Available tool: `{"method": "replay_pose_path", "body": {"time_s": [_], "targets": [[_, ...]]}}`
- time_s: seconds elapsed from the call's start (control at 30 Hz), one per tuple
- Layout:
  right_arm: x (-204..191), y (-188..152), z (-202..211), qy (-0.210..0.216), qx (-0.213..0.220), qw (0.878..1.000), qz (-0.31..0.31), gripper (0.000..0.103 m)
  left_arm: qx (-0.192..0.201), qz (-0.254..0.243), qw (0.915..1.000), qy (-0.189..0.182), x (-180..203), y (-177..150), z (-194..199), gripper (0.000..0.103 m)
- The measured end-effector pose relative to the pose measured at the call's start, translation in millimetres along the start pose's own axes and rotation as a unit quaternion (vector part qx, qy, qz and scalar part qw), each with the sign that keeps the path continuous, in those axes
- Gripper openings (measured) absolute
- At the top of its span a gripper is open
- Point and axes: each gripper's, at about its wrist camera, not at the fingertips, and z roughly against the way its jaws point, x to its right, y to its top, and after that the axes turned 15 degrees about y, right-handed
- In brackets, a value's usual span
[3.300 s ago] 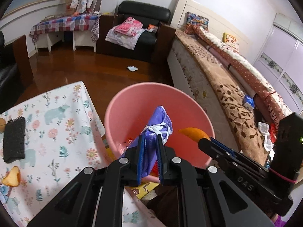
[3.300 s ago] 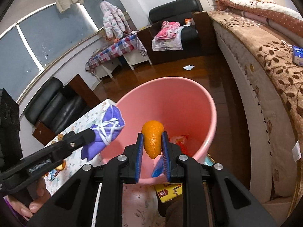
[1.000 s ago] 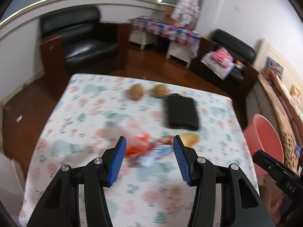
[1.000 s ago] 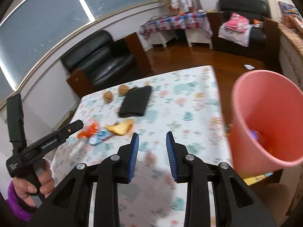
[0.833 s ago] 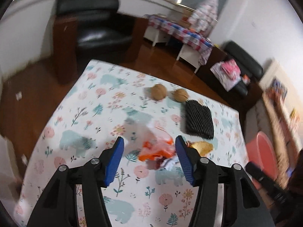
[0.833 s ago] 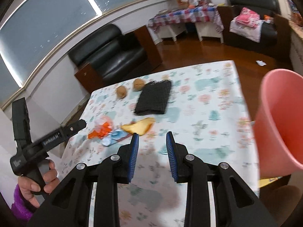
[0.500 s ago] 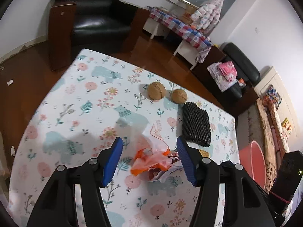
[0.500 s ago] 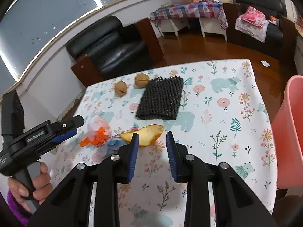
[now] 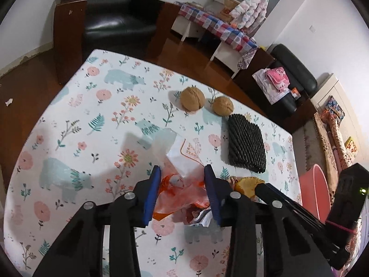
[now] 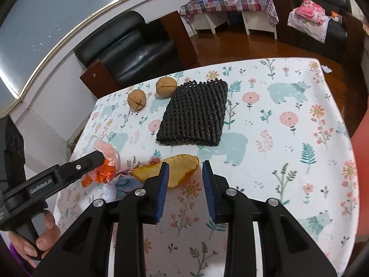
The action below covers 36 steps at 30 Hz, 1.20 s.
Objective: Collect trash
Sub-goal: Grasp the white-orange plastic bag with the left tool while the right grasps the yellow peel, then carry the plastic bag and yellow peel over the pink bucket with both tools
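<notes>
Below, two handheld grippers work over a table covered by a floral, bear-printed tablecloth (image 10: 288,138).

Left gripper (image 9: 182,184): its blue-padded fingers (image 9: 152,191) straddle a crumpled orange-and-white plastic wrapper (image 9: 182,184) and are closing on it. The wrapper fills the gap between the pads, but whether they press it yet cannot be told. A clear, whitish part of the wrapper extends beyond the fingertips. In the right wrist view the same gripper (image 10: 101,159) enters from the left, held by a hand (image 10: 41,235), its tip over the wrapper (image 10: 101,170).

Right gripper (image 10: 185,180): fingers (image 10: 161,189) apart, nothing clamped. A piece of orange peel (image 10: 175,168) lies on the cloth just ahead of the left fingertip, partly hidden behind it; the gap between the pads shows mostly bare tablecloth.

Beyond both sets of fingertips: a black foam fruit net (image 10: 193,113) lies flat, and past it two walnuts (image 10: 150,92) sit side by side near the far table edge.

Right of the left gripper's fingers, off the table edge: a pink bin (image 9: 313,189). In the right wrist view only a reddish strip of it (image 10: 362,138) shows at the right border.
</notes>
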Motion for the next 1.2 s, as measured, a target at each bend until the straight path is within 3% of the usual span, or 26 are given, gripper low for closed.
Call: {"method": "replay_pose_path", "body": {"time_s": [0.1,0.17,0.23,0.63,0.93,1.2], "targets": [[-1,0,-4,0.005,-0.002,1.0,0.002,0.03,0.008,0.007,0.9999,-0.003,-5,1,7,0.037],[-2,-1,-4,0.007,-0.002,1.0,0.005,0.012,0.012,0.01,0.9999,-0.005,-8,0,12,0.037],[-1,-3,3,0.012,0.002,1.0,0.0,0.008,0.016,0.01,0.9998,-0.005,-10,-1,17,0.037],[14,-14,89,0.0,0.07,0.997,-0.02,0.006,0.031,-0.031,0.9986,-0.029,14,-15,48,0.037],[48,-25,159,-0.052,0.135,0.988,-0.062,0.006,0.035,-0.109,0.9918,-0.058,76,-38,63,0.037],[70,-37,213,-0.093,0.183,0.977,-0.065,0.006,0.042,-0.176,0.9799,-0.084,141,-57,80,0.037]]}}
